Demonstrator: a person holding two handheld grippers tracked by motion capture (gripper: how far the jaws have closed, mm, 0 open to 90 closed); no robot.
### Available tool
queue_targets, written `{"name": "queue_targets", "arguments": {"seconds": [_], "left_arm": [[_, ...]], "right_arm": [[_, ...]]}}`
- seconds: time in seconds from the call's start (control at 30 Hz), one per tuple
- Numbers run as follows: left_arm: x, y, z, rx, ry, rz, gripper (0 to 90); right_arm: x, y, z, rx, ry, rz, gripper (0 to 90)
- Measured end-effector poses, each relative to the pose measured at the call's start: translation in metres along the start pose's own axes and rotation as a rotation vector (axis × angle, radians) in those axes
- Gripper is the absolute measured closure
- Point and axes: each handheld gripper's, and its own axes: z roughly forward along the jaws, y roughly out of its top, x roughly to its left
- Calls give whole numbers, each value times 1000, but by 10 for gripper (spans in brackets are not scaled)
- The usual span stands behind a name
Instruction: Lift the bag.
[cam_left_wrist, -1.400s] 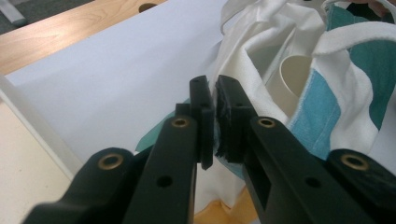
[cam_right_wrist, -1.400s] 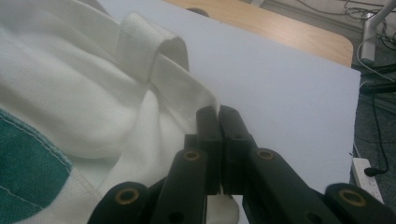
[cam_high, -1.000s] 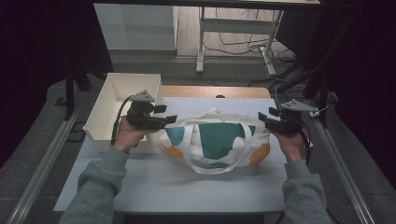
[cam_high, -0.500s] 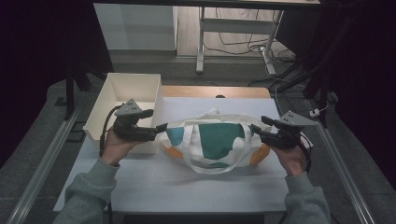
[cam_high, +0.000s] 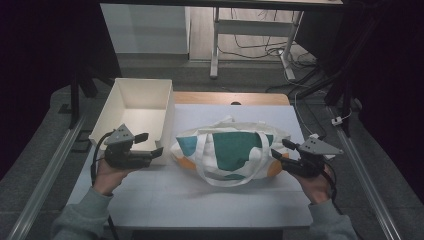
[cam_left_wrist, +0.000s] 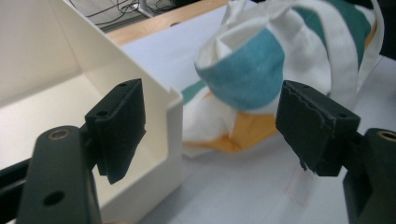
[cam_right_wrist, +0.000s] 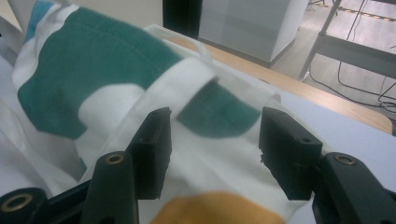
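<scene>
My left gripper (cam_high: 152, 144) jaws just opened wide, empty, beside white box (cam_high: 141, 107), my right gripper (cam_high: 279, 149) agape, bracketing tote bag (cam_high: 227, 152), unpinched.

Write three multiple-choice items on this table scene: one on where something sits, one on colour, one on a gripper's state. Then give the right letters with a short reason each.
1. Where does the white box stand relative to the tote bag in the high view?
A. To its left
B. To its right
C. On top of it

2. Which colours mark the white bag?
A. Red and black
B. Teal and orange
C. Purple and grey

3. How do the jaws of the left gripper stand?
A. Clamped on a bag strap
B. Clamped on the box wall
C. Apart, holding nothing

Answers:
1 A, the box sits at the table's left edge, beside the bag.
2 B, teal patches and orange corners show on the white cloth.
3 C, the left gripper view shows the pads wide apart with the bag's end beyond them, untouched.
</scene>
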Motion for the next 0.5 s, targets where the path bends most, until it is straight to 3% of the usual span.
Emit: {"name": "queue_targets", "arguments": {"seconds": [0.23,0.37,0.5], "left_arm": [[-1,-25,-1,27,-2,-10,257],[-1,-37,-2,31,0,-21,257],[-1,-48,0,36,2,-38,259]], "right_arm": [[7,-24,-11,2,-5,-1,434],[9,-39,-12,31,-3,-8,421],[8,-46,-14,15,-16,5,416]]}}
